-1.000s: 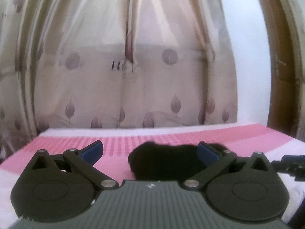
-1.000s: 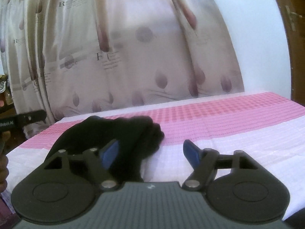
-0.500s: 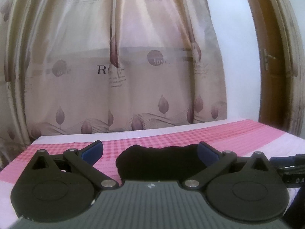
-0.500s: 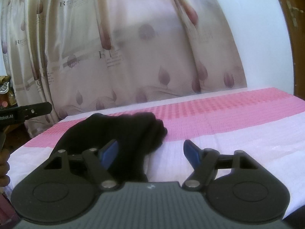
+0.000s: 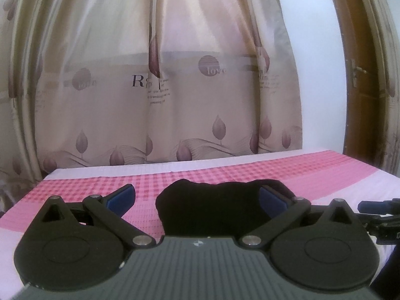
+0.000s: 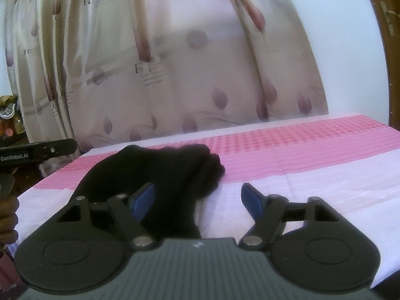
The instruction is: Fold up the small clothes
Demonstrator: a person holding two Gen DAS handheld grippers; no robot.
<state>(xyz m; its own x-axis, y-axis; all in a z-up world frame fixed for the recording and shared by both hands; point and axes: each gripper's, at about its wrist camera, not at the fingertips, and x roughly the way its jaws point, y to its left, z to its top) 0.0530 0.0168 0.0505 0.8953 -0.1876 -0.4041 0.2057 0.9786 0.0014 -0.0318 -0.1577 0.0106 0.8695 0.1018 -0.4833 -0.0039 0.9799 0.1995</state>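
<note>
A small black garment [image 5: 212,207] lies crumpled on the pink-and-white checked bed sheet [image 5: 250,172]. My left gripper [image 5: 197,197] is open just above the sheet. The cloth sits between its blue pads [image 5: 122,197] without being pinched, and the right pad stands in front of the cloth's right end. In the right wrist view the same garment [image 6: 155,170] lies to the left. My right gripper [image 6: 197,200] is open, its left finger overlapping the cloth's near edge and its right finger over bare white sheet. Neither gripper holds anything.
A beige curtain [image 5: 175,87] with leaf prints hangs behind the bed. A brown wooden door frame [image 5: 360,75] stands at the right. The left gripper [image 6: 37,150] and a hand [image 6: 7,215] show at the left edge of the right wrist view. The sheet [image 6: 312,155] stretches away to the right of the garment.
Both grippers stay open and almost still. In the left wrist view the blur has gone and the black garment looks slightly wider and flatter.
</note>
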